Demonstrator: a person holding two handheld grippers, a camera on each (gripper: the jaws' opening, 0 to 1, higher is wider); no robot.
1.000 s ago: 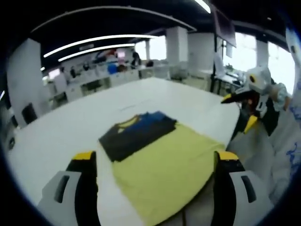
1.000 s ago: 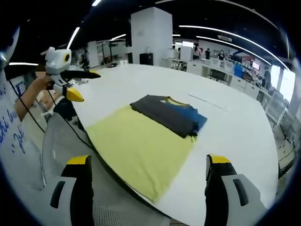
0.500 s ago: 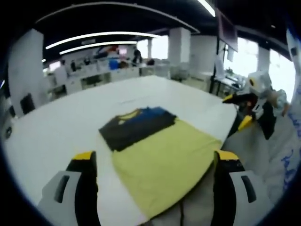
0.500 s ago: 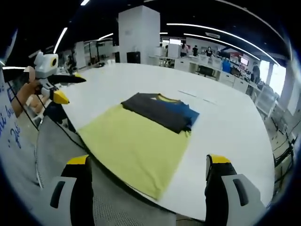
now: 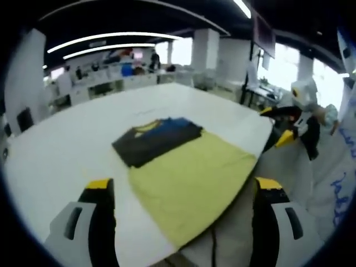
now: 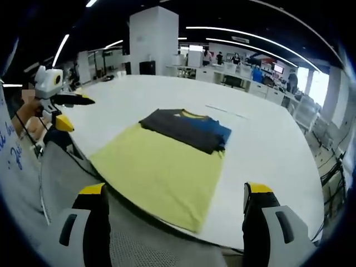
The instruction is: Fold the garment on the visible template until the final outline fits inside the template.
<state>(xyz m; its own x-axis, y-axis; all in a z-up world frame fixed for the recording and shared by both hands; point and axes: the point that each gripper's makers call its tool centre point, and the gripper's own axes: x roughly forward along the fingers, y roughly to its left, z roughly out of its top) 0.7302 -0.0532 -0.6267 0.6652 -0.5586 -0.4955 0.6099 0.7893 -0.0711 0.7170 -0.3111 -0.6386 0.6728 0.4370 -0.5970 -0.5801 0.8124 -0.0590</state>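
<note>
A broad white tabletop (image 5: 67,144) (image 6: 267,144) is pictured in a large open-plan room, lit by long ceiling light strips (image 5: 105,38) (image 6: 245,36) and bright windows (image 5: 325,78); a white square column (image 6: 153,39) is seen behind the tabletop in the right gripper view, and rows of desks with distant people are visible along the far walls.

A yellow template (image 5: 192,181) (image 6: 158,169) is laid flat at the tabletop's near edge. A folded dark garment (image 5: 156,142) (image 6: 186,129), dark grey with a blue part and a yellow collar, is lying on the template's far end, partly overhanging onto the white surface.

In the left gripper view, the left gripper (image 5: 183,194) is held with its yellow-tipped fingers (image 5: 100,186) spread wide apart and nothing between them; the garment is seen at about 12 o'clock, well beyond the fingertips. The right gripper (image 5: 286,125) is seen at 2 o'clock, off the tabletop's edge, its fingers parted.

In the right gripper view, the right gripper (image 6: 175,192) is likewise held with fingers (image 6: 258,192) spread and empty, the garment at 12 o'clock and well apart from them. The left gripper (image 6: 58,108) is seen at 10 o'clock, held in a hand (image 6: 34,111) beside the tabletop, its fingers parted.
</note>
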